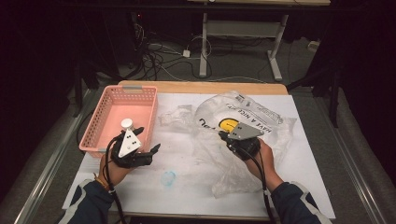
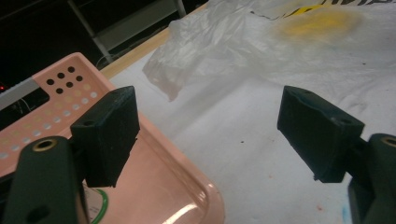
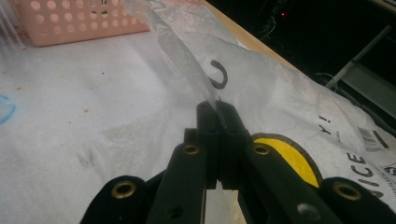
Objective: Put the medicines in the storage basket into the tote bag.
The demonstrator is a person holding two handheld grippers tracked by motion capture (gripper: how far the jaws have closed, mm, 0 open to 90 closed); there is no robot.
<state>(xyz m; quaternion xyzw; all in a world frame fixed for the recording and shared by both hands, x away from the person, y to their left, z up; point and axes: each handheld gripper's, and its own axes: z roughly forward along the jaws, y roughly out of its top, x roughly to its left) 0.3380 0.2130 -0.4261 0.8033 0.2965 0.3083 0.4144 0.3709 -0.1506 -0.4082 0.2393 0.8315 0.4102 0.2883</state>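
A clear plastic bag [image 1: 243, 126] with a yellow smiley and black lettering lies crumpled on the white table cover. My right gripper [image 1: 223, 136] is shut on a raised fold of the plastic bag [image 3: 187, 60], pinched between its black jaws. My left gripper [image 1: 154, 148] stands open by the near right corner of the pink basket [image 1: 105, 116], with nothing between its fingers [image 2: 322, 135]. In the left gripper view one jaw hangs over the basket's rim [image 2: 187, 158] and the other over the white cover. A small white-capped item [image 1: 127, 123] sits inside the basket.
A faint blue mark [image 1: 168, 178] shows on the white cover [image 1: 154, 186] near the front edge. The wooden table edge [image 1: 201, 87] runs along the back, with cables and desk legs on the dark floor beyond it.
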